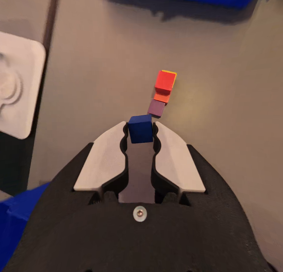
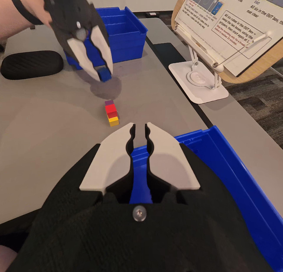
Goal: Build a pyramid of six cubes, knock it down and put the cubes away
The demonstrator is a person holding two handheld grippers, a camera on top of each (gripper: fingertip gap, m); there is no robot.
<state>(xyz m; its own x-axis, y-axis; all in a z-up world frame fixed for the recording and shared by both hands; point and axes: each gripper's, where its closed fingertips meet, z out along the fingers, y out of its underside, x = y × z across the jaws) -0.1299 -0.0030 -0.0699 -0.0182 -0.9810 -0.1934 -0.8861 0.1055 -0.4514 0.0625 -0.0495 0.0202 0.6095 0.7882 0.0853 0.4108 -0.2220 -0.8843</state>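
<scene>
Clamped in my left hand-held gripper (image 1: 140,123), the blue cube (image 1: 140,130) hangs above the table (image 1: 91,80), ready for the pyramid's second row. Red cube (image 1: 165,82) already tops the base row, leaving 1 seat, I judge; my right hand-held gripper (image 2: 140,124) waits slightly apart, holding nothing.

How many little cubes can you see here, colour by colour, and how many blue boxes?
Blue cube, held in the left claw: 1
Purple cube: 1
Orange cube: 1
Red cube: 1
Yellow cube: 1
Cubes total: 5
Blue boxes: 2, far box and near box
Total: 7 things
</scene>
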